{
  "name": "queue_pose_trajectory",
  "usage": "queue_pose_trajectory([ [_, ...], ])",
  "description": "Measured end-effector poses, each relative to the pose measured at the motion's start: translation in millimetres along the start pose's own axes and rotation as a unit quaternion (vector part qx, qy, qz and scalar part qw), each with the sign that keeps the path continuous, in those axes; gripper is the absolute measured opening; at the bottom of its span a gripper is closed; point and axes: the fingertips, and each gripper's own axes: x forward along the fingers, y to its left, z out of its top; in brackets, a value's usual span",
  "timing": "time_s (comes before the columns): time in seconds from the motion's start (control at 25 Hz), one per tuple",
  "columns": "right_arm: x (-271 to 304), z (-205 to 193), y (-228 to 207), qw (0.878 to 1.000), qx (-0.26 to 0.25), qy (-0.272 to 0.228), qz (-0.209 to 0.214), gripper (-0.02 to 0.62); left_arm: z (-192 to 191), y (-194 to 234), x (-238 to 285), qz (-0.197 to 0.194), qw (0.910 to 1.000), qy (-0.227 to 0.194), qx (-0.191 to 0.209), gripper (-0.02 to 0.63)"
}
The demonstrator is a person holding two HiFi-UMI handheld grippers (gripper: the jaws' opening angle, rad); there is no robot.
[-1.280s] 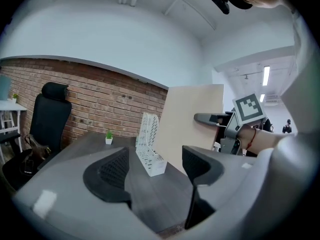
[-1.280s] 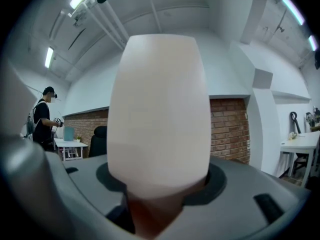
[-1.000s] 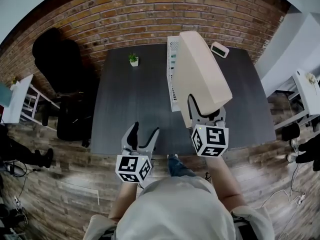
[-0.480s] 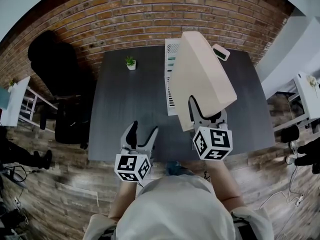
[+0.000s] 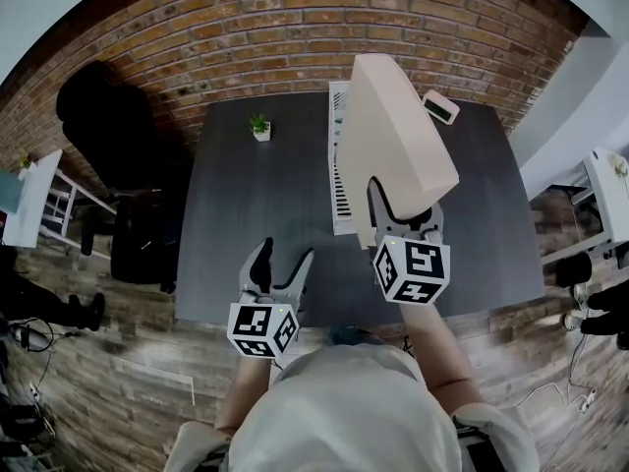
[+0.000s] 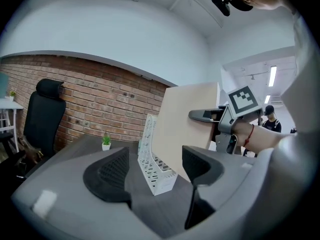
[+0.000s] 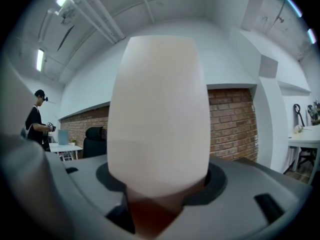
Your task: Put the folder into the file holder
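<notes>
Over the desk (image 5: 256, 214), right gripper (image 5: 403, 214) clamps the folder (image 5: 393, 131) near the file holder (image 5: 341, 180); left gripper (image 5: 283, 259) gapes empty.

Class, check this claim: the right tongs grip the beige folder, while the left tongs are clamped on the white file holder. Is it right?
No. The left tongs are open and empty, apart from the white file holder, as the left gripper view shows. The right tongs do grip the beige folder.
</notes>
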Motion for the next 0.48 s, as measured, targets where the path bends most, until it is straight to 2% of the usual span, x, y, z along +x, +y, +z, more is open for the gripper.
queue_pose_trajectory([
  [0.48, 63, 5, 12, 0.999, -0.016, 0.026, -0.030, 0.279, 3, 21, 15, 0.023, 0.9997, 0.000, -0.006, 0.319],
])
